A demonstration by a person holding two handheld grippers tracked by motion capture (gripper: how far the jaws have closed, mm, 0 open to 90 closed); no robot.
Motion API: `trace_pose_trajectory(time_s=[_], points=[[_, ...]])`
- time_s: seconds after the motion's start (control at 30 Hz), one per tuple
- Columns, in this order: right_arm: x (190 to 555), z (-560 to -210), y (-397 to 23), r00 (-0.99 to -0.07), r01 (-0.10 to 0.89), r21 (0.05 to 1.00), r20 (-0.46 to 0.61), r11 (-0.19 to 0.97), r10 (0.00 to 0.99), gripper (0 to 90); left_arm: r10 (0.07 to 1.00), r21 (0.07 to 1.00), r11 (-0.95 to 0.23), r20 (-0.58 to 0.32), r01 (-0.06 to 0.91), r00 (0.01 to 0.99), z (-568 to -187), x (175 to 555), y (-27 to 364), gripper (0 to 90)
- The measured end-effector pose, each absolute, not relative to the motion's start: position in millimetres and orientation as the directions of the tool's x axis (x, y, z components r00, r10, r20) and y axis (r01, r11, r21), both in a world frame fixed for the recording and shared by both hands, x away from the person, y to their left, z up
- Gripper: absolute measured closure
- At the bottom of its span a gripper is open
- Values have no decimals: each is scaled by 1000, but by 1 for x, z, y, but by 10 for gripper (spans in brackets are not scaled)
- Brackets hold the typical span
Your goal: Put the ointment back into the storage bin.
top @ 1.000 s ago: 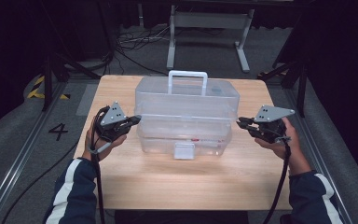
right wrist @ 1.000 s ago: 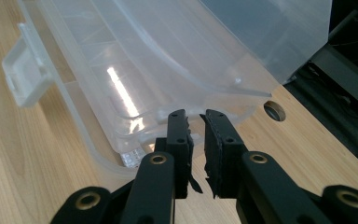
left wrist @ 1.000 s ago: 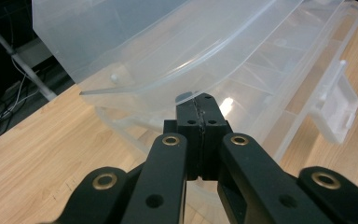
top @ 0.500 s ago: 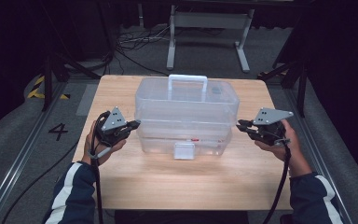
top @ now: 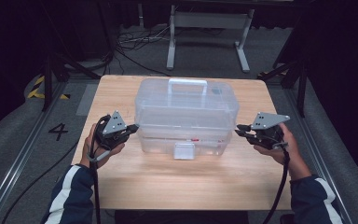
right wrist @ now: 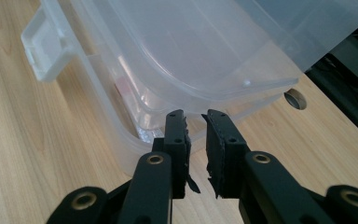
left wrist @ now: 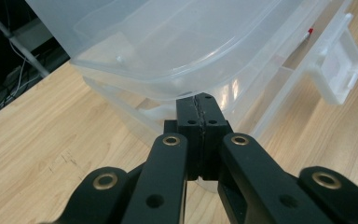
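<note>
Clear plastic box (top: pixel 186 116) looks light, slick and bendy (white handle (top: pixel 187 85) up top), so grab under the lid rim; left hand-held gripper (top: pixel 131 129) pinched together on nothing, right hand-held gripper (top: pixel 238 130) slightly apart.

The high view is evenly lit from above on the pale wooden table (top: pixel 182 182), while the floor and surroundings fall off into near black, and the picture is soft and slightly grainy. The clear plastic storage box (top: pixel 186 116) looks hazy, with faint white glints on its lid and a weak shadow at its base. In both gripper views the light is bright and flat, the box shows small white reflections, and the black jaws at the bottom edge are large and a little soft.
</note>
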State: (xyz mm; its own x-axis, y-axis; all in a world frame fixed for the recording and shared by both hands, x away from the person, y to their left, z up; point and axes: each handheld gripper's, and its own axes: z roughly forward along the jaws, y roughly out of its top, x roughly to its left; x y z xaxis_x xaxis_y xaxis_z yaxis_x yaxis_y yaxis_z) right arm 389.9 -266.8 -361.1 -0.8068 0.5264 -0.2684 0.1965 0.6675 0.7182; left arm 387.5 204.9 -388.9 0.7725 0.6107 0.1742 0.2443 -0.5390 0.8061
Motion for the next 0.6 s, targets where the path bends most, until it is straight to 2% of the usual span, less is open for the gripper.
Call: trace_pose_trajectory(time_s=[0.27,0.6], points=[[391,-366,-266,-814,210,708,-255,674,522,774,613,797,-547,172,257,771,-393,387,206,900],[386,-379,-279,-809,258,678,-238,688,538,705,613,789,-553,169,267,772,-398,387,207,900]])
